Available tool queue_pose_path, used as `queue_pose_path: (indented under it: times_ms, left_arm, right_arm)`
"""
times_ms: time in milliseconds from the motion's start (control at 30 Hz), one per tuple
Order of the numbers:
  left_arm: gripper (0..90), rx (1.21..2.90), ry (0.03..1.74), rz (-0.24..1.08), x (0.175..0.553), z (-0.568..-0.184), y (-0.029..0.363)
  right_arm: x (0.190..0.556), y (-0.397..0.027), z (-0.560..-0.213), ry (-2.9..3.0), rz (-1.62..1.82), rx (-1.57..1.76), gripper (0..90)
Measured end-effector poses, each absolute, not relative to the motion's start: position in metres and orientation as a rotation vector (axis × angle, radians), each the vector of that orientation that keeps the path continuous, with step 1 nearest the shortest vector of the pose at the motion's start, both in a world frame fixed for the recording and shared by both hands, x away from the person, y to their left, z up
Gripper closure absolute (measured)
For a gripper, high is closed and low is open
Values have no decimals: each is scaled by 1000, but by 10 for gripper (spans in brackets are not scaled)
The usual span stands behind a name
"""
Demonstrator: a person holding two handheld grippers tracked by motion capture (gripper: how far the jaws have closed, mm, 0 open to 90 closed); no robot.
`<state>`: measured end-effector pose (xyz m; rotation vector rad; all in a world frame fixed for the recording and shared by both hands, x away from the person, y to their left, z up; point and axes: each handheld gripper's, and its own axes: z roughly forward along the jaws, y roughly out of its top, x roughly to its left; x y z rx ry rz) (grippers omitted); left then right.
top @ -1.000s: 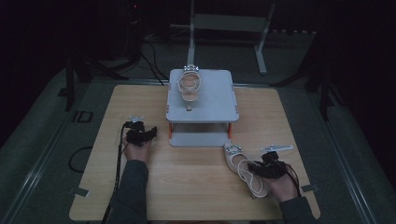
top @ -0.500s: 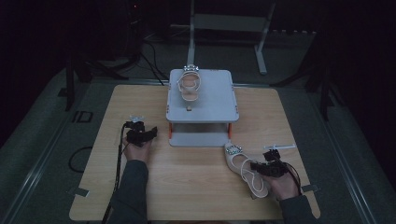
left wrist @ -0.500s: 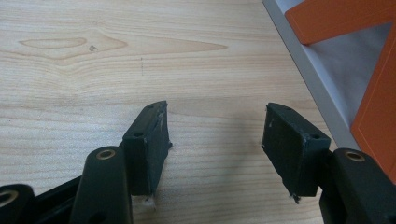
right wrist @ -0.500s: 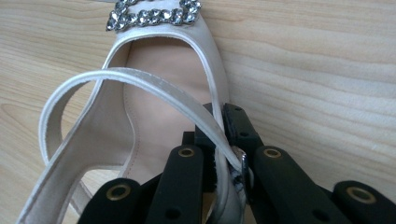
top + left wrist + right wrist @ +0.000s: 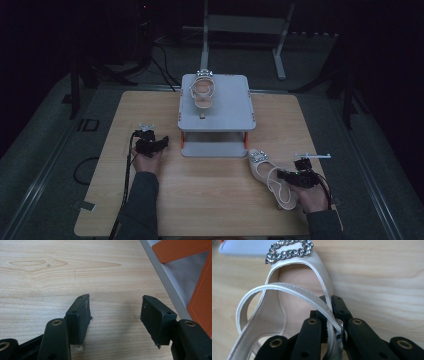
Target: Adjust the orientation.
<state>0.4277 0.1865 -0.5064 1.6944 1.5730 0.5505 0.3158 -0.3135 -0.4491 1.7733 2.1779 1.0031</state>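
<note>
A pale strappy sandal (image 5: 202, 93) with a rhinestone buckle lies on top of the grey stand (image 5: 235, 107). Its mate (image 5: 264, 170) lies on the wooden table at the front right, toe toward the stand. My right gripper (image 5: 281, 175) is shut on this sandal's side edge and ankle strap. In the right gripper view the sandal (image 5: 292, 287) fills the left, its buckle (image 5: 289, 251) at the top, and the gripper (image 5: 329, 302) pinches the rim. My left gripper (image 5: 164, 141) rests left of the stand. Up close that gripper (image 5: 115, 305) is open over bare wood.
The stand has orange legs (image 5: 200, 297) and a grey lower shelf (image 5: 215, 149), close to the left gripper's right jaw. A metal frame (image 5: 245, 30) stands on the dark floor behind the wooden table (image 5: 210, 200). Cables trail from both grippers.
The right hand, with the sandal in its gripper, has shifted slightly to the right. The left hand has stayed put.
</note>
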Motion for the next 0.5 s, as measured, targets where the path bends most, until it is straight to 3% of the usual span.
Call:
queue_pose_path:
  times_ms: [500]
  left_arm:
    - [412,1700,1573,554,427,-506,186]
  right_arm:
    - [380,-346,-443,1915,999,1929,859]
